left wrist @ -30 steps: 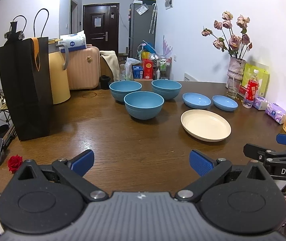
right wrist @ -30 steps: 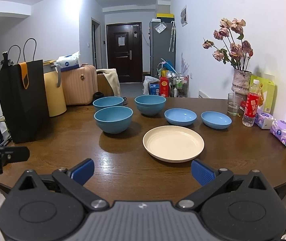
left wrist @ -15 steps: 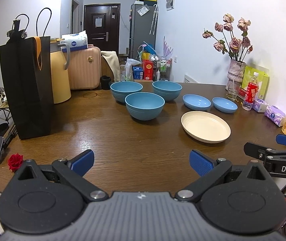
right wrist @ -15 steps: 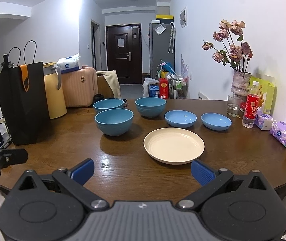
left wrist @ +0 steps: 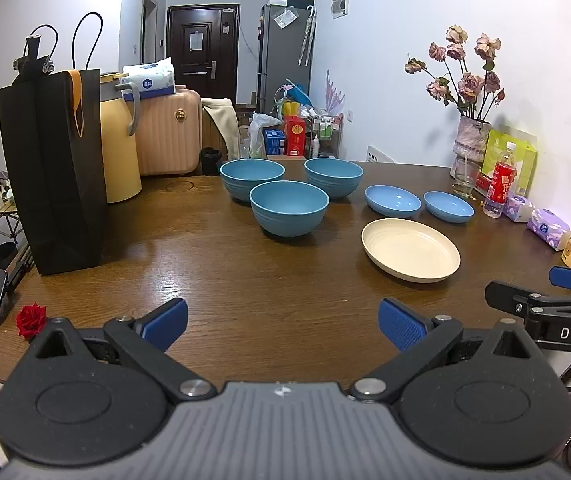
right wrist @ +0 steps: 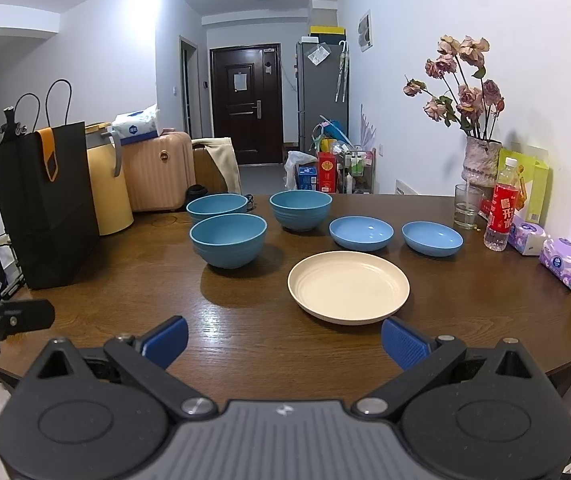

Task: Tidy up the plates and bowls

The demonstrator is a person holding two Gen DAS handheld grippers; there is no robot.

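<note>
A: What do you see, biggest thing first?

B: A dark brown wooden table (right wrist: 269,344) fills both views. A tall black paper bag with an orange tag (left wrist: 55,168) stands at its left edge.

A: And the dishes?

B: A wide cream round plate (right wrist: 348,287) lies nearest, right of centre. Three deep blue ribbed bowls (right wrist: 228,240) sit in a cluster further back and to the left, close together. Two shallow blue plates (right wrist: 361,233) lie side by side to the right of the bowls, apart from each other and beyond the cream plate.

A: How are the grippers held?

B: Both hover level over the near edge, pointing across the table. The left gripper (left wrist: 283,322) has its blue-padded fingers spread wide, holding nothing and touching nothing. The right gripper (right wrist: 284,340) is the same: fingers wide apart, empty, just short of the cream plate's near rim. Each shows at the side of the other's view
</note>
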